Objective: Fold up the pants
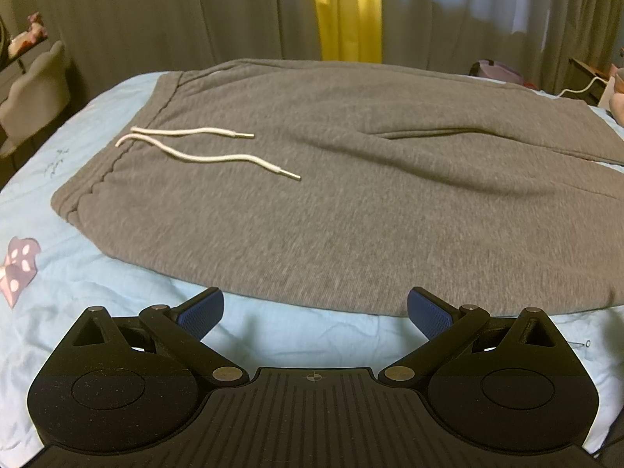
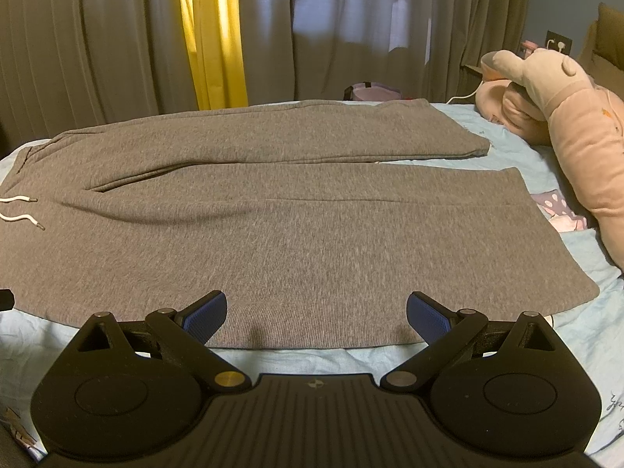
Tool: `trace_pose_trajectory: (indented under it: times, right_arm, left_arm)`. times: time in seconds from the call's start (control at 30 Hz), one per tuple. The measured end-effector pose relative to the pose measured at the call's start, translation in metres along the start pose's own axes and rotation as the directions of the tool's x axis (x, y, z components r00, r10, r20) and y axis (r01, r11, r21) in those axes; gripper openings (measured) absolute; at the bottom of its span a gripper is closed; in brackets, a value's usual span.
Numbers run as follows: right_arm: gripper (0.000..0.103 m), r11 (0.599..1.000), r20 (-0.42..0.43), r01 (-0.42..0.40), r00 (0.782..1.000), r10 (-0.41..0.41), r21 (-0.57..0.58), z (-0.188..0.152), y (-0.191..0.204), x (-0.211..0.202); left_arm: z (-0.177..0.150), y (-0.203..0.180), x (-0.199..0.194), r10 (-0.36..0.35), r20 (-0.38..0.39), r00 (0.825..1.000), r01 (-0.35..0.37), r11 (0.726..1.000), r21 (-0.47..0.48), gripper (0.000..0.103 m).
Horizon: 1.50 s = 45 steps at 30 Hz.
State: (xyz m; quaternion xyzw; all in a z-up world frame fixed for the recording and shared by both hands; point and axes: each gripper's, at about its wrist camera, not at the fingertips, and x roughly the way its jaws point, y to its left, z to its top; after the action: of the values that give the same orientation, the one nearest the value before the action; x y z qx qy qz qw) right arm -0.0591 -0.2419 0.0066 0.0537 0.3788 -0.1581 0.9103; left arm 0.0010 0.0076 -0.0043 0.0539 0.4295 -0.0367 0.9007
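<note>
Both tongs are wide open and hold nothing. The left tongs [image 1: 315, 308] hover over the bed [image 1: 117, 273], just short of the pants [image 1: 312, 195] near the waist. The right tongs [image 2: 316, 314] hover over the near leg's edge. Each should likely pinch that near edge and lift evenly. Farther off lie the cords [image 1: 202, 148] and the far leg [image 2: 273, 136].
</note>
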Motion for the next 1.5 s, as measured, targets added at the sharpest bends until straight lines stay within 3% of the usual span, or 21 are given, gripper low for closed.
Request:
trace_pose_trajectory:
  times: [1.5]
  right_arm:
    - [0.099,0.999,-0.022,-0.03,0.999,0.031,0.024,-0.0011,-0.0055,0.0069]
  left_arm:
    - [0.0062,0.0054,0.0017,-0.024,-0.02,1.0,0.023,0.999,-0.026,0.103]
